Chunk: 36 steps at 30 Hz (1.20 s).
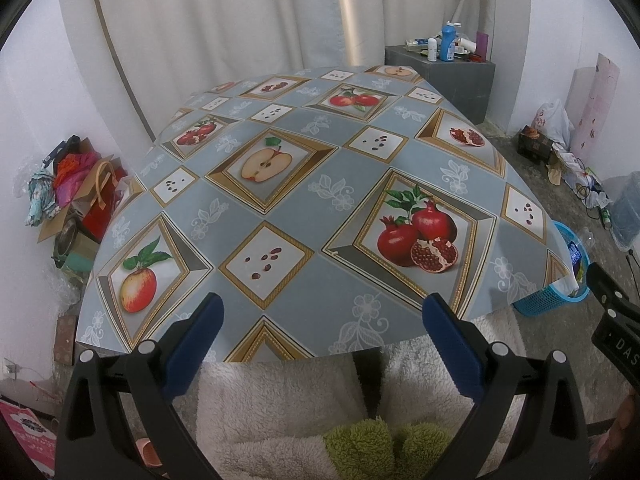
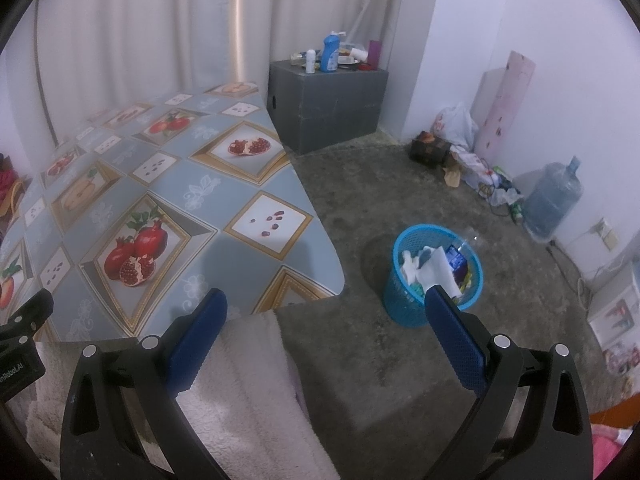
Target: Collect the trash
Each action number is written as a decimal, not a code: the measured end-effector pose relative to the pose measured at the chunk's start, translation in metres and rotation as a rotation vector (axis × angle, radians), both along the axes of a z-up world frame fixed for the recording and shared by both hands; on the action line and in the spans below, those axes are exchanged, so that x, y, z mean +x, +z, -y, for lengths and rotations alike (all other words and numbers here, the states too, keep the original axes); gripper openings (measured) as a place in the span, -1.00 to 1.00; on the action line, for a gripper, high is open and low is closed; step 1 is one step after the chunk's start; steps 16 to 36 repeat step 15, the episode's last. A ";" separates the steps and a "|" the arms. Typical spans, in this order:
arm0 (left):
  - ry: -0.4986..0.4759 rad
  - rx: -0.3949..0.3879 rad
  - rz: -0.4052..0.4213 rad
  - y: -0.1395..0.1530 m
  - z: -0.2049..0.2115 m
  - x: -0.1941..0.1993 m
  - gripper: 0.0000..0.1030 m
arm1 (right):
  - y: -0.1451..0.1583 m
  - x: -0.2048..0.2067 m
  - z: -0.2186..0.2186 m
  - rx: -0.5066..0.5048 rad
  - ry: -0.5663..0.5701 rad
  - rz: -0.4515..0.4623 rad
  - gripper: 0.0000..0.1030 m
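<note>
A blue mesh waste basket [image 2: 412, 304] stands on the concrete floor right of the table, holding white tissue [image 2: 434, 272] and a dark blue packet [image 2: 456, 260]. It also shows at the right edge of the left wrist view [image 1: 548, 300]. My right gripper [image 2: 326, 304] is open and empty, held above the floor near the table's front corner, its right finger [image 2: 456, 340] in front of the basket. My left gripper [image 1: 322, 314] is open and empty over the table's near edge. The table [image 1: 280, 280] wears a fruit-print oilcloth with no loose items showing on it.
A grey cabinet [image 2: 328, 100] with bottles stands behind the table. Bags and a water jug [image 2: 552, 200] line the right wall. A pile of bags and boxes [image 1: 76, 200] sits left of the table. A fluffy white cloth [image 2: 256, 392] lies below the grippers.
</note>
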<state>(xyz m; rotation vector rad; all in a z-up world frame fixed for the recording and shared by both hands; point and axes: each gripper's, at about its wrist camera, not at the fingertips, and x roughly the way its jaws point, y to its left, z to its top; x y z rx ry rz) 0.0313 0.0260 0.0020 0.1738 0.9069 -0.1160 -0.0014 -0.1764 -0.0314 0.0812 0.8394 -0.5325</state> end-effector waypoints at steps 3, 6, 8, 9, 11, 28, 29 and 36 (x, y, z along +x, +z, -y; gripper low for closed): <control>-0.001 0.000 0.000 0.000 0.000 0.000 0.89 | 0.000 0.000 0.000 0.000 0.000 0.000 0.84; 0.000 0.000 0.000 0.000 0.000 0.000 0.89 | 0.000 0.000 0.000 -0.001 0.000 0.000 0.84; -0.001 0.000 0.000 0.000 0.000 0.000 0.89 | -0.001 -0.002 0.000 0.000 -0.001 0.001 0.84; 0.000 -0.001 -0.001 0.000 0.000 0.000 0.89 | 0.000 0.000 -0.001 0.000 0.000 0.001 0.84; -0.001 0.000 -0.006 -0.001 0.000 0.000 0.89 | 0.000 0.000 -0.001 0.001 -0.001 0.001 0.84; -0.001 0.002 -0.008 -0.002 0.001 -0.002 0.89 | 0.000 0.002 -0.002 0.002 -0.001 0.000 0.84; -0.001 0.002 -0.008 -0.002 0.001 -0.002 0.89 | 0.000 0.002 -0.002 0.002 -0.001 0.000 0.84; -0.001 0.002 -0.008 -0.002 0.001 -0.002 0.89 | 0.000 0.002 -0.002 0.002 -0.001 0.000 0.84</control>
